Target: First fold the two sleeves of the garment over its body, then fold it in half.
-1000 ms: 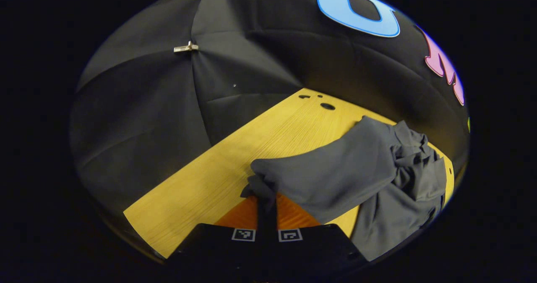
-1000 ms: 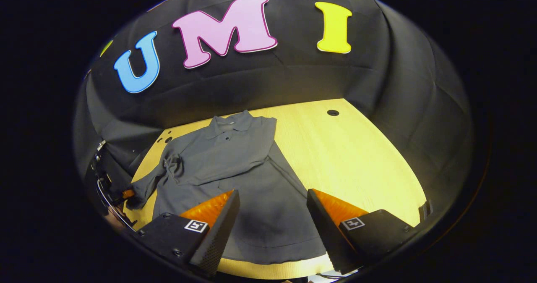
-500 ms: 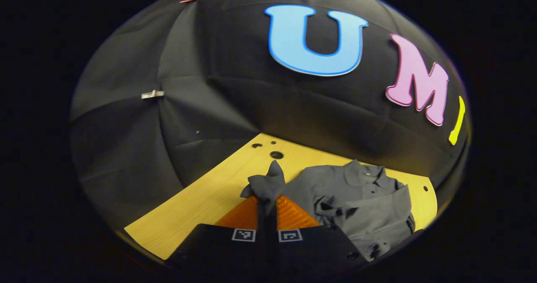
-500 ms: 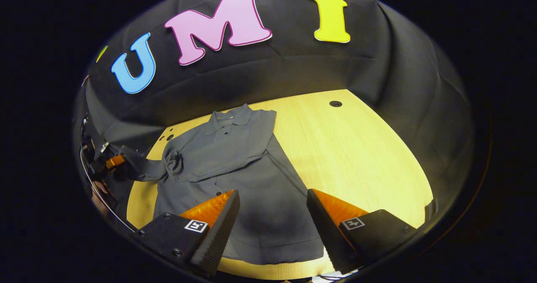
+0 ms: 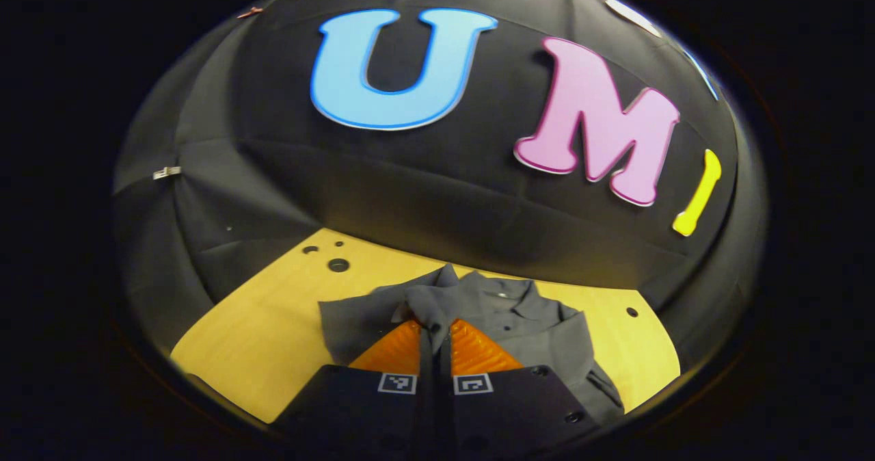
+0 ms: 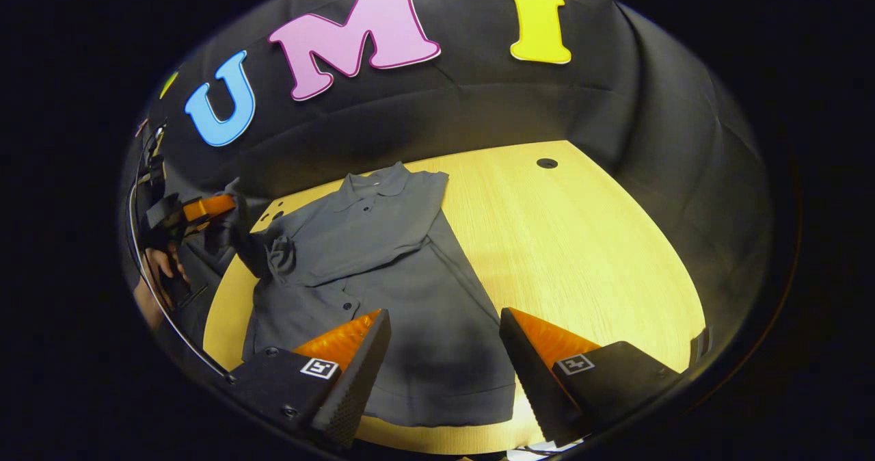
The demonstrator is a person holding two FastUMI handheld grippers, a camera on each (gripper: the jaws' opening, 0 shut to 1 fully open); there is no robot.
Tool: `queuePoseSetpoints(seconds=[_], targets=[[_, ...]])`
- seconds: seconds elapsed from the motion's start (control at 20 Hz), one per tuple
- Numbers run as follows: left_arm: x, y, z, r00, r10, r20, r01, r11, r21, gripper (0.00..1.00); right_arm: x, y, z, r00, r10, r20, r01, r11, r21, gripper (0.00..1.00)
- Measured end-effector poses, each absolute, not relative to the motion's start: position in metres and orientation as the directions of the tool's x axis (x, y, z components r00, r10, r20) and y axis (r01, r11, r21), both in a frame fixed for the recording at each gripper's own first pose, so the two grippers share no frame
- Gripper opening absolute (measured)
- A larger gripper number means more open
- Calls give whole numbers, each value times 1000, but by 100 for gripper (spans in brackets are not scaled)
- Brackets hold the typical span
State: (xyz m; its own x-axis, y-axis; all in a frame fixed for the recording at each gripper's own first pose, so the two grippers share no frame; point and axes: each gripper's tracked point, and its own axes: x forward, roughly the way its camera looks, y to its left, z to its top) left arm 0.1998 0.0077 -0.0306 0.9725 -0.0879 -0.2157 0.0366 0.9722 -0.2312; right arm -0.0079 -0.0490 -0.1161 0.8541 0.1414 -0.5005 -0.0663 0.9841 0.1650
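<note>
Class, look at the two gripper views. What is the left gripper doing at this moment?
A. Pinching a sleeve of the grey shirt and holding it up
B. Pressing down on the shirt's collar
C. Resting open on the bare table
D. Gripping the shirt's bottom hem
A: in the left gripper view the left gripper has its fingers closed on the end of the sleeve of the grey shirt, lifted off the table.

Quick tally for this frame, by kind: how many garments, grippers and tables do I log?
Grey polo shirt: 1
Grippers: 2, the left gripper pinching a sleeve, the right gripper open above the shirt's hem
Wooden table: 1
Total: 4
</note>
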Motion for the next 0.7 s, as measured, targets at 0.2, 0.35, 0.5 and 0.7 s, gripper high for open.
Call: queuePoseSetpoints(seconds=[0.2, 0.35, 0.5, 0.7], targets=[[214, -71, -31, 950, -214, -226, 169, 964, -205, 5, -6, -63, -126, 845, 138, -517, -37, 979, 201, 99], [222, -122, -44, 925, -286, -252, 240, 950, -198, 2, -5, -71, -137, 833, 138, -536, -10, 972, 234, 99], [226, -172, -59, 890, -351, -290, 298, 931, -210, 5, -2, -78, -147, 823, 141, -550, 12, 964, 264, 99], [236, -220, -87, 853, -385, -353, 339, 922, -187, 5, -6, -85, -166, 800, 146, -581, 31, 958, 284, 99]])
